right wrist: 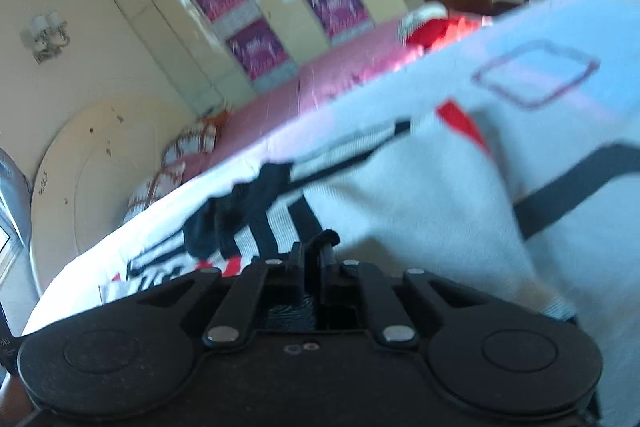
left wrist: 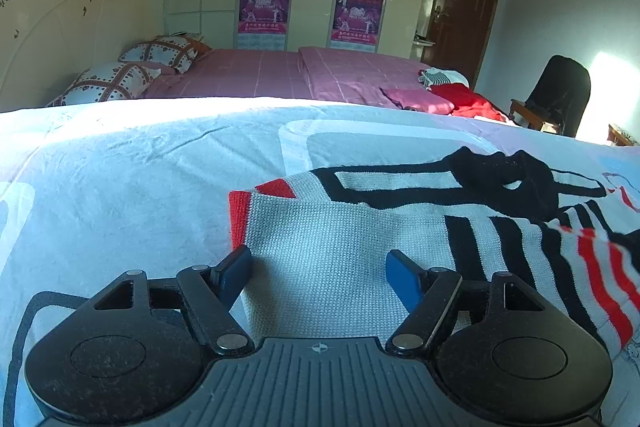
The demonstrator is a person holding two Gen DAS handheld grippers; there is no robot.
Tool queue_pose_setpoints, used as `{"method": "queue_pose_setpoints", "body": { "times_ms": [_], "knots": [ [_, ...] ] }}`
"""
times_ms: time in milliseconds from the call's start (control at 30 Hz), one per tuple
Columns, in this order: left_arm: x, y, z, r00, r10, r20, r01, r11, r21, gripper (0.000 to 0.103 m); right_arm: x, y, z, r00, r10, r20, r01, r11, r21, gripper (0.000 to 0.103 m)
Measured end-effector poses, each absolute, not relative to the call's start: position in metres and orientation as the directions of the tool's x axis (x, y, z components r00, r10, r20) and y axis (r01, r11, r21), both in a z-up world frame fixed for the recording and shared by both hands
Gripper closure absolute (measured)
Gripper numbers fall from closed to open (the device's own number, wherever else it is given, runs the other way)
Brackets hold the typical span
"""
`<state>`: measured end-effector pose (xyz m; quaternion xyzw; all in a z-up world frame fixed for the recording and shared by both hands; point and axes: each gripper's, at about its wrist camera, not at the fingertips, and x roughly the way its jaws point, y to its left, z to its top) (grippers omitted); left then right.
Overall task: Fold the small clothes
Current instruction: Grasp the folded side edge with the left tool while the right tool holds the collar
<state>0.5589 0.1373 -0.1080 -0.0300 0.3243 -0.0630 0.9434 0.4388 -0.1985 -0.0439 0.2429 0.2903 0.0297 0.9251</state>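
Clearly two claws work one knitted sweater [left wrist: 344, 243] spread on the white blanket [left wrist: 120, 163] covering the bed.

Seen from the left wrist, the left claw [left wrist: 318, 269] stands wide apart with nothing between its fingers, hovering just over the sweater's plain white panel near its red-trimmed edge. Only the right wrist view, tilted and blurred, shows the right claw [right wrist: 318, 247] pinched tight on a dark fold of the sweater's fabric, beside the black stripes. A pink bedspread [left wrist: 280, 75] lies beyond.
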Motion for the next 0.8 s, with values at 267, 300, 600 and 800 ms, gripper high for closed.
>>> {"method": "queue_pose_setpoints", "body": {
  "times_ms": [267, 300, 600, 800],
  "knots": [
    [0.565, 0.147, -0.114, 0.765, -0.151, -0.626, 0.074, 0.986, -0.147, 0.019, 0.441, -0.195, -0.063, 0.796, 0.112, -0.594, 0.149, 0.916, 0.373, 0.099],
    [0.565, 0.146, -0.114, 0.764, -0.147, -0.628, 0.078, 0.988, -0.137, 0.019, 0.442, -0.195, -0.063, 0.794, 0.114, -0.597, 0.146, 0.918, 0.369, 0.099],
    [0.506, 0.153, -0.093, 0.802, -0.158, -0.577, 0.041, 0.977, -0.211, 0.019, 0.421, -0.214, -0.051, 0.780, 0.210, -0.589, 0.120, 0.874, 0.470, 0.078],
    [0.488, 0.155, -0.113, 0.778, -0.128, -0.616, -0.003, 0.978, -0.208, 0.019, 0.425, -0.207, -0.062, 0.761, 0.263, -0.593, 0.102, 0.854, 0.510, 0.095]
  ]
}}
